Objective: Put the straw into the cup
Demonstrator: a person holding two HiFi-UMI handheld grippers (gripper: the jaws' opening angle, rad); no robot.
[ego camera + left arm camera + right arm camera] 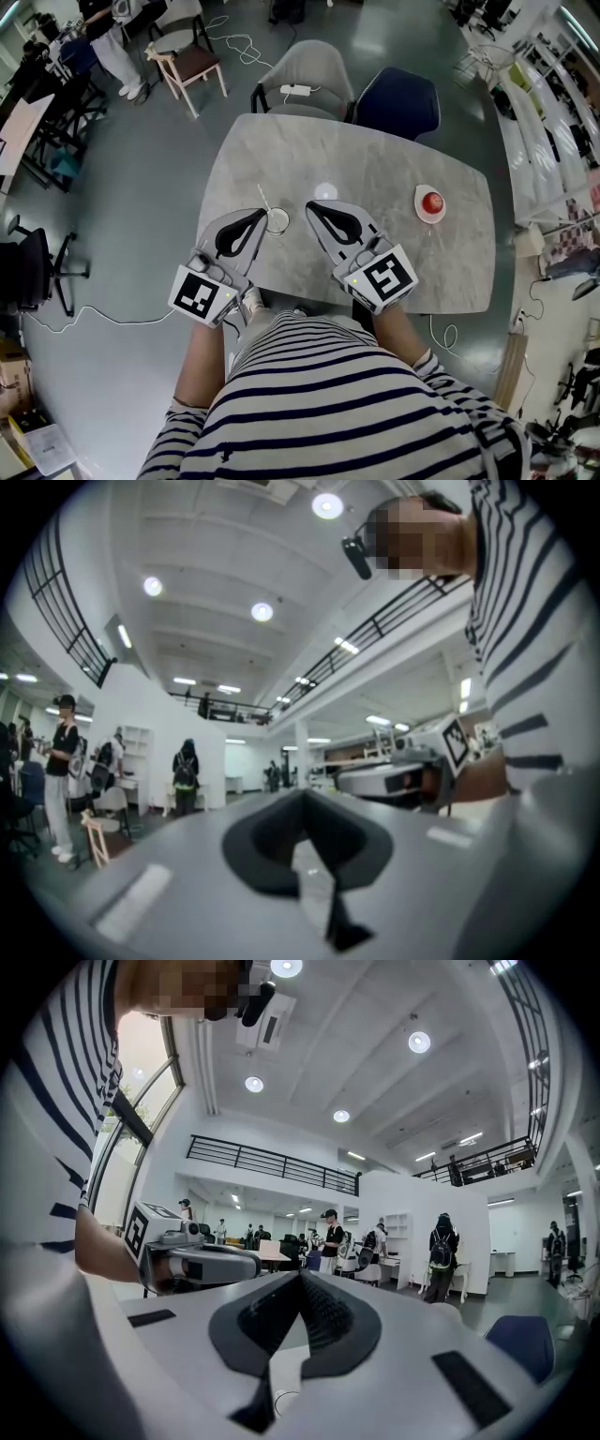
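A small clear cup [278, 222] stands on the grey marble table [375, 169], near its front edge. A thin white straw [263, 197] rises out of the cup and leans up and to the left. My left gripper [263, 215] is shut and empty, with its tip just left of the cup. My right gripper [310, 205] is also shut and empty, a little to the cup's right. In the left gripper view the left gripper [302, 795] has its jaws closed on nothing. The right gripper view shows the right gripper [300, 1275] the same way, with the left gripper's body [202, 1262] beside it.
A red object on a white saucer [430, 202] sits at the table's right. Two chairs [305, 80] stand at the far edge. A wooden chair [187, 61] and people are further back on the left. Cables lie on the floor.
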